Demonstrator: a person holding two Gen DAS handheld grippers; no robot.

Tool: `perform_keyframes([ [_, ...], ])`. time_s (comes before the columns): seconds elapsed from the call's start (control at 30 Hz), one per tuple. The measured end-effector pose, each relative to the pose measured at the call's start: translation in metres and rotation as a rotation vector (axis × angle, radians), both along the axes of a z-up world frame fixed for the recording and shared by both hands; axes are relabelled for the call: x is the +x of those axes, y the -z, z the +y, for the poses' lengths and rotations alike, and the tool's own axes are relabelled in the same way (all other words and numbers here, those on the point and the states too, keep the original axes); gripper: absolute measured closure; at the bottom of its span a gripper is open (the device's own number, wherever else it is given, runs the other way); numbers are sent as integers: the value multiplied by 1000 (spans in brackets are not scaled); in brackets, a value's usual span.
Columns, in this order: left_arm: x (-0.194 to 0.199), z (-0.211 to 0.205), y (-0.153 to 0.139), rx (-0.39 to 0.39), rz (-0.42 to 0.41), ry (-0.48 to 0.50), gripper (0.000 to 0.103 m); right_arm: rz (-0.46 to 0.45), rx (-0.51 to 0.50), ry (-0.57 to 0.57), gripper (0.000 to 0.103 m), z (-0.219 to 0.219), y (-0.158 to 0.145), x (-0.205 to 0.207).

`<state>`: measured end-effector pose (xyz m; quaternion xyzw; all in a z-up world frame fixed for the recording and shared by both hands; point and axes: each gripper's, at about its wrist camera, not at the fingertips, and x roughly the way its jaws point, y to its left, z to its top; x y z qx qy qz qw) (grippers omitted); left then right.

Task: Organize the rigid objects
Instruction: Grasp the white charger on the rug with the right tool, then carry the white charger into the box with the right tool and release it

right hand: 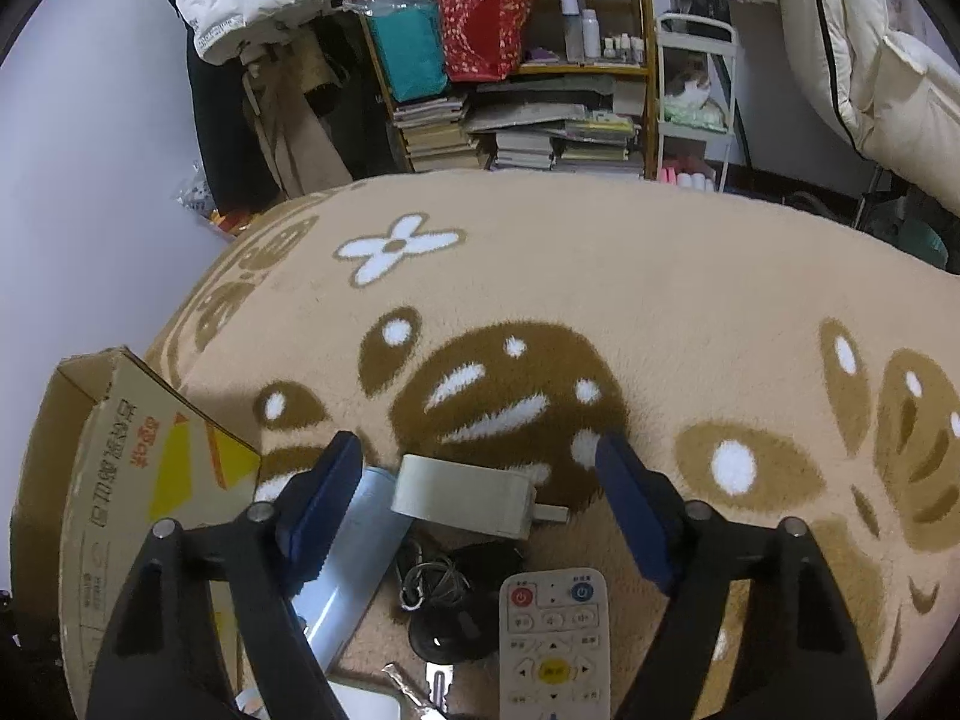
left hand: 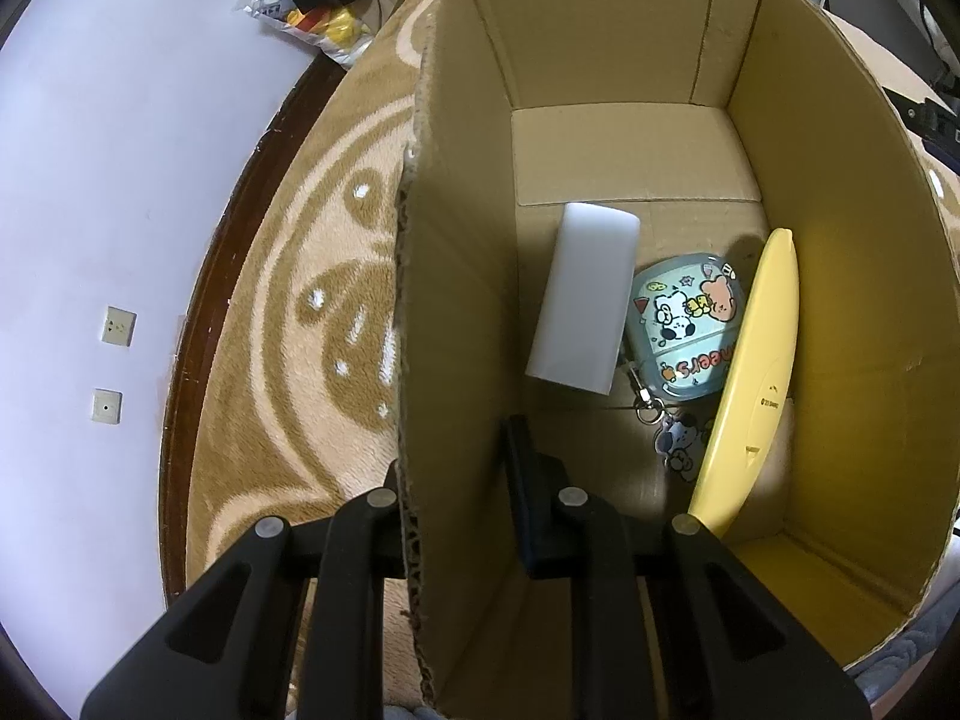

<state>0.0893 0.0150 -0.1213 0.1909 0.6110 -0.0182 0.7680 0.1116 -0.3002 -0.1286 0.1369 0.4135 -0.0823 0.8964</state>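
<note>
From the left wrist view, the left gripper (left hand: 462, 480) is clamped on the near-left wall of the cardboard box (left hand: 456, 276), one finger outside over the rug and the other inside, the wall pinched between them. Down on the box floor, a white rectangular block (left hand: 582, 300) lies toward the left wall, a pale green cartoon-printed case (left hand: 684, 330) sits just beside it to the right with a metal clasp and a small cartoon charm (left hand: 675, 441) trailing from its near end, and a yellow oval dish (left hand: 756, 372) leans on edge against the right wall, touching the case. The far half of the box floor is bare. Outside, the tan patterned rug (left hand: 300, 330) runs to a dark baseboard and a white wall with two outlets. From the right wrist view, the right gripper (right hand: 480, 480) hangs spread wide over the rug (right hand: 660, 276), its blue pads well apart with nothing pressed between them. Between the fingers lies a grey plug adapter (right hand: 462, 495) with its prongs pointing right; nearer the camera are a black cable bundle (right hand: 444, 594), a white remote control (right hand: 555, 642) and a pale blue flat bar (right hand: 354, 552) running under the left finger. The box's printed outer side (right hand: 120, 480) stands at the rug's left edge. A cluttered bookshelf (right hand: 510, 60) fills the background.
</note>
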Motion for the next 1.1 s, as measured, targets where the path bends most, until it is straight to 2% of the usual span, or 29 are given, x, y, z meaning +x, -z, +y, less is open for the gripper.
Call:
perform_keyframes([
  [0.2, 0, 0, 0, 2, 1, 1, 85, 32, 1, 0, 19, 1, 12, 5],
  [0.4, 0, -1, -1, 3, 1, 2, 85, 82, 11, 1, 32, 2, 21, 9],
  [0.53, 0, -1, 0, -4, 3, -2, 85, 88, -109, 8, 32, 16, 18, 5],
  [0.77, -1, 0, -3, -9, -7, 0, 84, 2, -99, 12, 32, 25, -13, -12],
  [1.1, -3, 0, -5, -12, -13, 2, 84, -131, -61, -75, 32, 61, -65, -30],
])
